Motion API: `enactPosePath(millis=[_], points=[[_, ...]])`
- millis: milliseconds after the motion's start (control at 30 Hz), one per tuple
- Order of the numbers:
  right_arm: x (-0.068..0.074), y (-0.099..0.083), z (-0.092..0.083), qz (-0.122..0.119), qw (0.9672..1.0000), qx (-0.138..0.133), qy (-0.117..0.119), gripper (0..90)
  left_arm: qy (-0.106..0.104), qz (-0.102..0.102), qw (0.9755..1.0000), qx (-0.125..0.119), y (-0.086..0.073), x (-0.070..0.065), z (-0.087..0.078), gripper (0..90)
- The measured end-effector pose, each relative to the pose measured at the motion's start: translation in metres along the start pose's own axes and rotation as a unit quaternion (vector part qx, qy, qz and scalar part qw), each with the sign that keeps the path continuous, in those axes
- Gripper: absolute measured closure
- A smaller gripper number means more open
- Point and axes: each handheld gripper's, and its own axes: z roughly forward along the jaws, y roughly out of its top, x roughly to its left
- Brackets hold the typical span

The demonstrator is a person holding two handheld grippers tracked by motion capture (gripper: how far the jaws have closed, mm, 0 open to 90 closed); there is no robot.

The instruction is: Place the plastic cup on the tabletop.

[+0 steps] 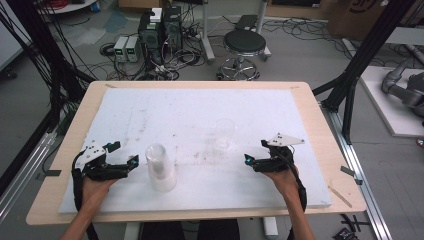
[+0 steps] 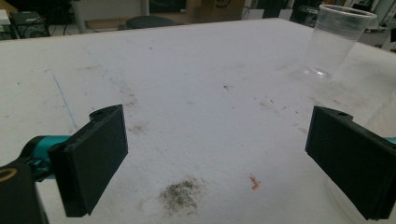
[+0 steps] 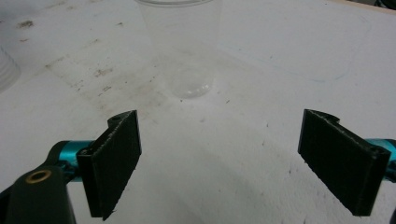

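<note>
A single clear plastic cup [image 1: 224, 134] stands upright near the middle of the white foam board [image 1: 200, 105]. A stack of clear cups [image 1: 160, 169] stands at the front left. My left gripper [image 1: 133, 161] rests open just left of the stack, nothing between its jaws. In the left gripper view, that gripper [image 2: 217, 140] points across the board, with the single cup [image 2: 334, 42] far off at the upper right. My right gripper [image 1: 247, 159] is open to the front right of the single cup. In the right gripper view, the cup [image 3: 183, 51] stands ahead of the gripper [image 3: 219, 140], apart from it.
The foam board lies on a wooden table [image 1: 320, 125]. It carries dirt smudges [image 2: 180, 195] and a small red fleck [image 2: 254, 182]. The edge of the cup stack [image 3: 7, 70] appears at the left of the right gripper view. A stool [image 1: 244, 45] and computer gear [image 1: 160, 32] stand beyond the table.
</note>
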Motion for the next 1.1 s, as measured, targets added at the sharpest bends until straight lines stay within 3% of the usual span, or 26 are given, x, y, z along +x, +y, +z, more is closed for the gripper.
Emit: enactPosePath(millis=[433,700,1100], points=[[0.003,-0.020,-0.004,0.009,0.9990,-0.040,-0.016,12.9,0.001,0.006,1.0000,0.001,-0.001,-0.001,-0.002,5.8],[0.000,-0.027,-0.008,0.016,0.9985,-0.041,-0.032,12.9,0.005,0.011,0.9999,-0.001,-0.001,-0.002,-0.002,5.8],[-0.001,-0.031,-0.006,0.024,0.9981,-0.042,-0.037,12.9,0.007,0.017,0.9998,-0.004,-0.002,-0.003,-0.003,5.8]])
